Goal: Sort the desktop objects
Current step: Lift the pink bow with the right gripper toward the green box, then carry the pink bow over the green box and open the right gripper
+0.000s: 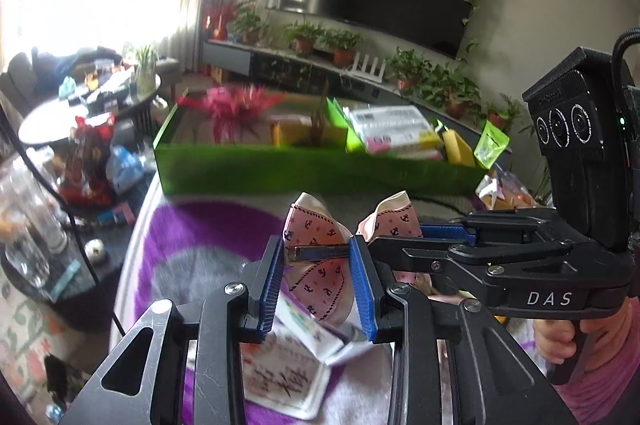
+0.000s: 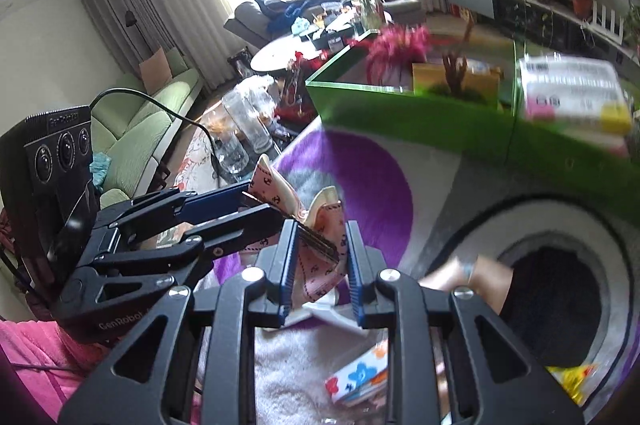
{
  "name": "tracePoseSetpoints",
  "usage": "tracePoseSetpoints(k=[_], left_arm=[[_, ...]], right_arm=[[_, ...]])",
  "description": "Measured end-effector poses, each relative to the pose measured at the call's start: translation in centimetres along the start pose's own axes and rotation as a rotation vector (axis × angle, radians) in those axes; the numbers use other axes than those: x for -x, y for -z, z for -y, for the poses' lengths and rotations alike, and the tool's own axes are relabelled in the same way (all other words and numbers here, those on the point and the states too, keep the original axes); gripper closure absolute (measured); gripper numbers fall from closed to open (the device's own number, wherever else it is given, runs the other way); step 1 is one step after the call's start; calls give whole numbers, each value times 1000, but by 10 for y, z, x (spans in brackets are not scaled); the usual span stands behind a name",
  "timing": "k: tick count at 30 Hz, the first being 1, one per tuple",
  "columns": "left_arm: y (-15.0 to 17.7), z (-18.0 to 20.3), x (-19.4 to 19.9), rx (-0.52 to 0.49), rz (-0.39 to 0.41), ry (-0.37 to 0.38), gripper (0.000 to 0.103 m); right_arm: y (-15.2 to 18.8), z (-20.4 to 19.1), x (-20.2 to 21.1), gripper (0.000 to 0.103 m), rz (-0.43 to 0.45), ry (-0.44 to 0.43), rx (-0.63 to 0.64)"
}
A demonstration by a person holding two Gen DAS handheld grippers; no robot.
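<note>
A pink bow hair clip (image 1: 316, 237) printed with dark anchors hangs in the air between both grippers. In the left wrist view my left gripper (image 1: 319, 259) is shut on it, and the clip's metal bar spans the gap between the blue pads. My right gripper (image 1: 404, 235) reaches in from the right and pinches the bow's right loop. In the right wrist view the bow hair clip (image 2: 320, 225) sits between the pads of my right gripper (image 2: 321, 261), which is shut on it. My left gripper (image 2: 260, 203) comes in from the left there.
A green box (image 1: 320, 173) holding a red plant, cards and packets stands just beyond, on a purple-and-white fluffy cover (image 1: 208, 233). A white printed packet (image 1: 288, 377) and a flowered little box (image 2: 360, 373) lie below. Glass jars (image 2: 244, 129) stand at the left.
</note>
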State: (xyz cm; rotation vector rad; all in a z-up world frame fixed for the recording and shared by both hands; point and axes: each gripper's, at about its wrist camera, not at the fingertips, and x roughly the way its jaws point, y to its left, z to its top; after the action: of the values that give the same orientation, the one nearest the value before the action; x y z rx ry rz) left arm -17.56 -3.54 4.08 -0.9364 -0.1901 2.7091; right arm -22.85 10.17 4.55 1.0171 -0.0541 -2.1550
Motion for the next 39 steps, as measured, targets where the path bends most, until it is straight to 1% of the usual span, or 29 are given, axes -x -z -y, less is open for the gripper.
tracePoseSetpoints(k=[8, 15, 25, 29, 34, 39], left_arm=[[-33, -9, -3, -27, 61, -25, 70], [-59, -23, -13, -42, 89, -44, 70], [-98, -50, -43, -69, 96, -86, 70], [-107, -64, -53, -68, 96, -91, 70], [-117, -85, -72, -46, 76, -79, 70], [-120, -98, -87, -36, 61, -88, 70]], right_arm=[[-36, 3, 0, 79, 47, -10, 20], [-67, 10, -12, 79, 69, -18, 39], [-114, 27, -38, 79, 85, -40, 50], [-130, 34, -52, 78, 89, -57, 48], [-149, 45, -72, 78, 89, -78, 22], [-157, 48, -91, 78, 74, -75, 17]])
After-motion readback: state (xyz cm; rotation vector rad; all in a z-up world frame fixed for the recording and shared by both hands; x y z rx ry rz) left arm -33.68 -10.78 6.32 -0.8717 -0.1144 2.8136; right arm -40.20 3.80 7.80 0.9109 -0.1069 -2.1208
